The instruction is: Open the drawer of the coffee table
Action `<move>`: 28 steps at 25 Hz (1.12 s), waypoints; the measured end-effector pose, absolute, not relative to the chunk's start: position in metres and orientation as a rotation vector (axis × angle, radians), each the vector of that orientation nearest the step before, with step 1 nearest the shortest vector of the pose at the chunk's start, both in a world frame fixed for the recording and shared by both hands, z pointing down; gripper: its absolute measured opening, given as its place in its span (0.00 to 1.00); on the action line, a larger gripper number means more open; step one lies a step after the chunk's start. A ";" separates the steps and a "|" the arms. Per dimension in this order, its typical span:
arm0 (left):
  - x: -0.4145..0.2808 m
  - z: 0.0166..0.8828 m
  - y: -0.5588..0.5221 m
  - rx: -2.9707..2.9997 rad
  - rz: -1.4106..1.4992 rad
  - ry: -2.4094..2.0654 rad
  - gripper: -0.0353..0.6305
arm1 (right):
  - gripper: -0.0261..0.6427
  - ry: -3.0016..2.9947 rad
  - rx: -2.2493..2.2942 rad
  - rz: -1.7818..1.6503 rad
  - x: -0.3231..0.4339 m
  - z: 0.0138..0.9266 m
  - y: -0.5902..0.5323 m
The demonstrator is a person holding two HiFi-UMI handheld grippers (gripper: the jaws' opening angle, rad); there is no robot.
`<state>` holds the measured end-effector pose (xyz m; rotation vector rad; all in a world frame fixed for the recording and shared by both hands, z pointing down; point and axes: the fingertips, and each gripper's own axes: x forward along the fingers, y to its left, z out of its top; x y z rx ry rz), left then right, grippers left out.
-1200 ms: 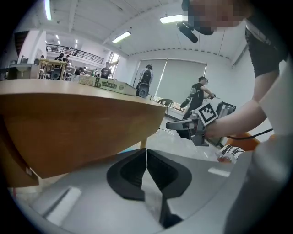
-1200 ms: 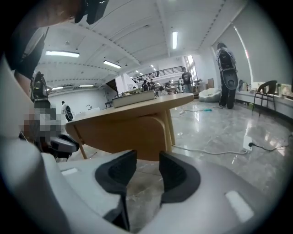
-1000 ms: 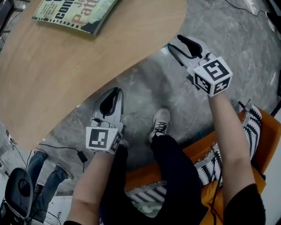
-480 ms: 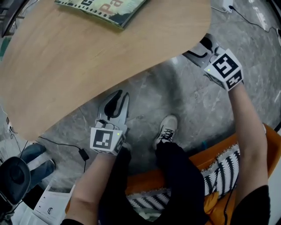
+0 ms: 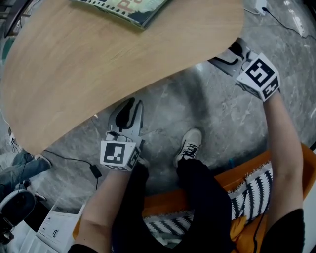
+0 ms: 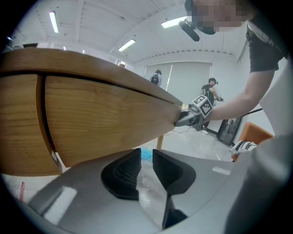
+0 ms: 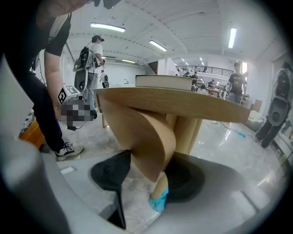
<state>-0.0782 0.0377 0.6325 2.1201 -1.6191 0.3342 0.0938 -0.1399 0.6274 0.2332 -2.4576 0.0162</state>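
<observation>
The table [image 5: 98, 54] fills the top left. The right claw [image 5: 229, 55], at the top right, has just opened wide, with the drawer [image 7: 142, 132] edge between its jaws. The left claw [image 5: 133, 106], at the lower left, has just opened to a narrow gap.

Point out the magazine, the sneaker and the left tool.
magazine [image 5: 133, 9], head view, on its cover
sneaker [image 5: 188, 147], head view, on its laces
left tool [image 5: 134, 105], head view, midway between its fingertips
</observation>
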 end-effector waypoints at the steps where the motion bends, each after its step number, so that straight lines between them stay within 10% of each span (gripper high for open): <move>1: -0.076 0.633 0.038 2.126 0.336 -1.611 0.18 | 0.38 -2.457 0.227 0.021 0.094 0.628 -0.140; 28: -0.147 0.635 0.115 2.080 0.484 -1.655 0.22 | 0.30 -2.374 0.007 0.062 0.123 0.629 -0.098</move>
